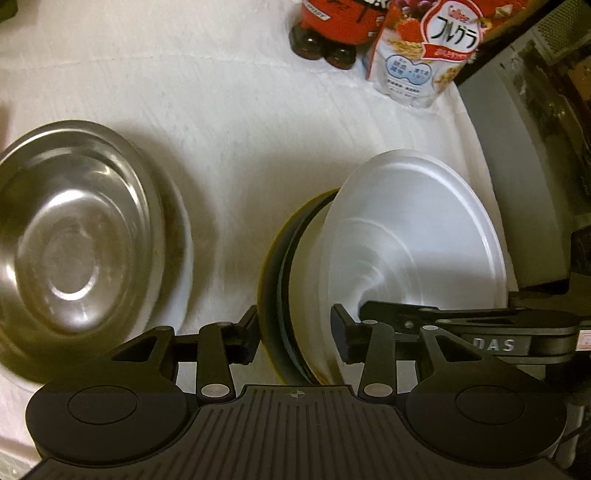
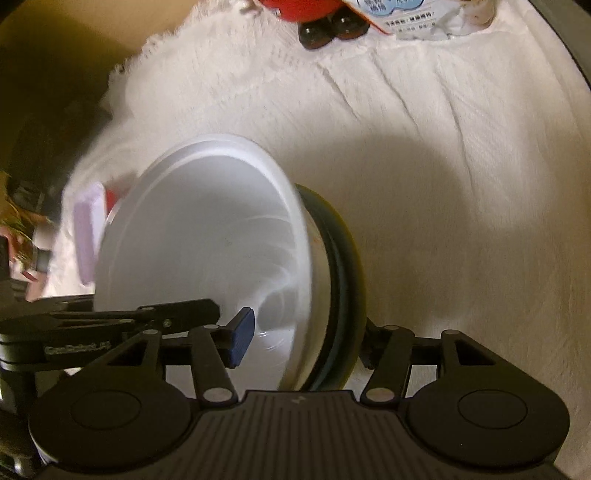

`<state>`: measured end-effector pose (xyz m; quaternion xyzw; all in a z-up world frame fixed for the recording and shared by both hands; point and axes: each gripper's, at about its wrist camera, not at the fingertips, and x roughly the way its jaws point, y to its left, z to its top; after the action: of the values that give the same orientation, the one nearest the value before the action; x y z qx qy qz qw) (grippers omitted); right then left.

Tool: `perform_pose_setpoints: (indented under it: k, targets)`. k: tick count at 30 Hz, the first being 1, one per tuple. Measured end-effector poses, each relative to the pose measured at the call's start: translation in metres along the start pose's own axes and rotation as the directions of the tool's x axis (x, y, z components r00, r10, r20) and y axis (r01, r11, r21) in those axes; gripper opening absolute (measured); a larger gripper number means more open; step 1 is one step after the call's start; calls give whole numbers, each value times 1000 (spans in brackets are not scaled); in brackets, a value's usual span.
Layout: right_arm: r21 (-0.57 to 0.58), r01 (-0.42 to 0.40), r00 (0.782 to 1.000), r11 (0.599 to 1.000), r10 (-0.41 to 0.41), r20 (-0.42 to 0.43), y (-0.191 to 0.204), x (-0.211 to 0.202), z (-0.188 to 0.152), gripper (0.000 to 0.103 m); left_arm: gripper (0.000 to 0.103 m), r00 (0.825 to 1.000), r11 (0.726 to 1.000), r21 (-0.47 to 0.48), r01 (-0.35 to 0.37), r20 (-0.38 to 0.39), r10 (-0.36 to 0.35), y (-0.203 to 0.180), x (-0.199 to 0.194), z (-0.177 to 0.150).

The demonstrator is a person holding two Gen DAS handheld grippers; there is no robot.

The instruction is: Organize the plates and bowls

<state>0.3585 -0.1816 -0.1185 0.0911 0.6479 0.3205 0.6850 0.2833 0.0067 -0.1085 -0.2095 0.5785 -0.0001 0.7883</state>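
A stack of a white bowl (image 1: 413, 236) nested in a dark bowl with a yellow rim (image 1: 273, 273) is held up between both grippers. My left gripper (image 1: 295, 332) is shut on the stack's wall, one finger inside the white bowl, one outside. My right gripper (image 2: 306, 339) is shut on the opposite wall of the same white bowl (image 2: 207, 236) and dark bowl (image 2: 343, 266). A steel bowl (image 1: 70, 236) sits in a white bowl at the left on the white cloth (image 1: 240, 129).
Dark bottles with a red label (image 1: 325, 33) and a cereal bag (image 1: 424, 51) stand at the back. A grey appliance (image 1: 517, 166) is at the right. A lilac-lidded box (image 2: 88, 236) lies left of the stack. The cloth's frayed edge (image 2: 147, 55) is far left.
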Motion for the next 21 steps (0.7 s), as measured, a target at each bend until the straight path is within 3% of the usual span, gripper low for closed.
perform_pose_setpoints:
  k: [5,11,21]
  targets:
    - [-37,49,997,998,-46,66,6,0,-5,58,42,1000,1000,-23,4,3,-4,2,0,0]
    - [-60,85,989,995,-77,128,9,-2,-7,59,42,999,999,-17,-49,-3,49,-6,3,2]
    - [-72,61,992,996,-52,119,5,1,-6,62,44,998,998,-15,-59,-11,59,-8,-5,8]
